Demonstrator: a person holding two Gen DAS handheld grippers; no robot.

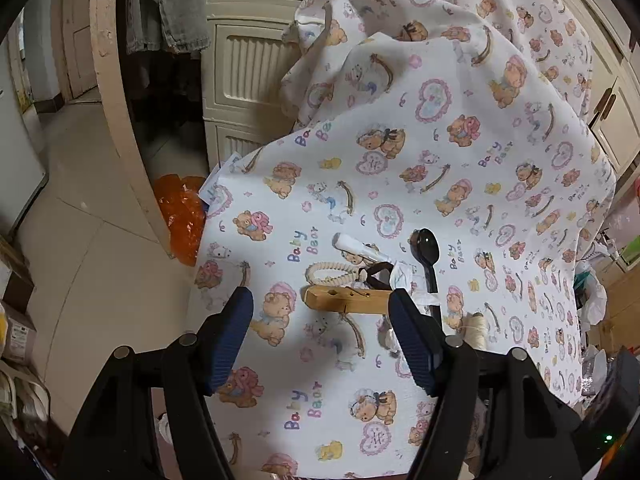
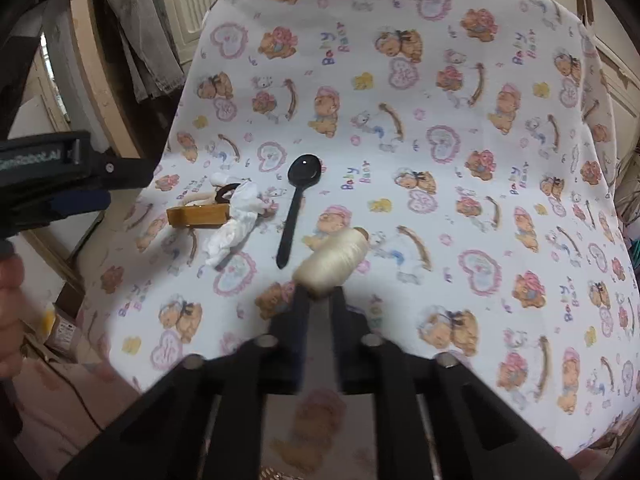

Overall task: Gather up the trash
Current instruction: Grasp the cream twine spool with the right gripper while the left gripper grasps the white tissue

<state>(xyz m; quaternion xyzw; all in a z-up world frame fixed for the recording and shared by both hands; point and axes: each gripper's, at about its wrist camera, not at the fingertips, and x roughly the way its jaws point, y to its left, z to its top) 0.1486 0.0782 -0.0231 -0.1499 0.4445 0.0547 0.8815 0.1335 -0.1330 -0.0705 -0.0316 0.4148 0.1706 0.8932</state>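
Here, the left gripper (image 1: 322, 312) stood with its fingers (image 1: 234, 322) wide apart and empty above the bear-print cloth (image 1: 440, 152) on the table. A wooden clothespin (image 1: 346, 299) lay just past the tips, its right end beside the right finger. The crumpled tissue (image 1: 404, 276) lay just beyond that finger, touching the clothespin's end, with a black spoon (image 1: 429, 256) alongside. The right gripper (image 2: 320, 292) had its fingers drawn together, tips at a cream thread spool (image 2: 334, 258); whether they gripped it could not be told. The tissue lay well to their left.
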